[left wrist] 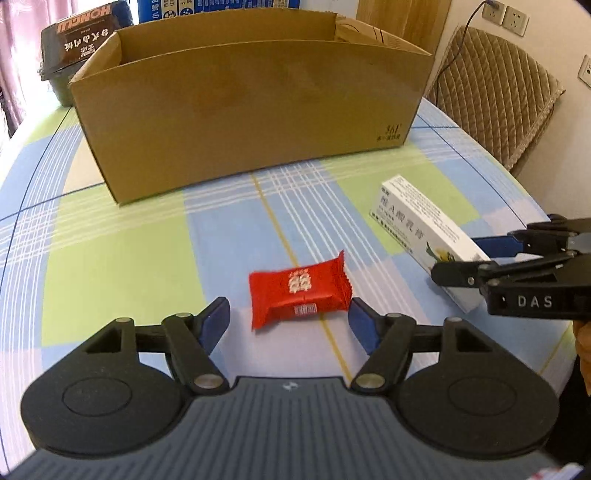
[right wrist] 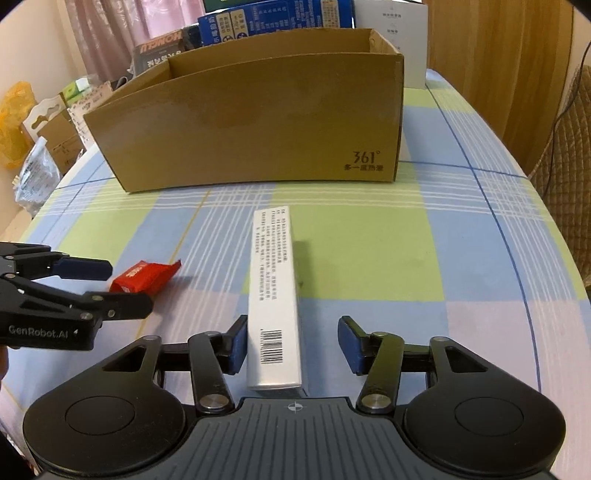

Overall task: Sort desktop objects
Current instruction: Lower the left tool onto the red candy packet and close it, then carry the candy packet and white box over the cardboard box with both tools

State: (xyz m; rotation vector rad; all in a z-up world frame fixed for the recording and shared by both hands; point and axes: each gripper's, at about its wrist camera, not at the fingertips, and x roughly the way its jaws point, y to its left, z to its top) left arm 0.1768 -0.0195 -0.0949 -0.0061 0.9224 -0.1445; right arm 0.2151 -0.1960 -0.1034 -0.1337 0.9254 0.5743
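Observation:
A red candy packet (left wrist: 299, 291) lies on the checked tablecloth (left wrist: 110, 266), between the fingers of my left gripper (left wrist: 290, 319), which is open with both blue pads clear of it. A long white printed box (right wrist: 273, 295) lies lengthwise between the fingers of my right gripper (right wrist: 294, 343), which is open. Its left pad is close against the box and its right pad stands well off. Each gripper shows in the other's view: the right gripper (left wrist: 476, 260) around the white box (left wrist: 424, 229), the left gripper (right wrist: 122, 288) around the red packet (right wrist: 144, 275). An open brown cardboard box (left wrist: 240, 122) (right wrist: 251, 129) stands behind both.
A quilted chair (left wrist: 495, 107) stands past the table's right edge, below wall sockets (left wrist: 506, 16). Behind the cardboard box are a dark printed carton (left wrist: 81, 40), blue cartons (right wrist: 273, 18) and a white box (right wrist: 406, 29). Bags and packaging (right wrist: 37, 147) crowd the far left.

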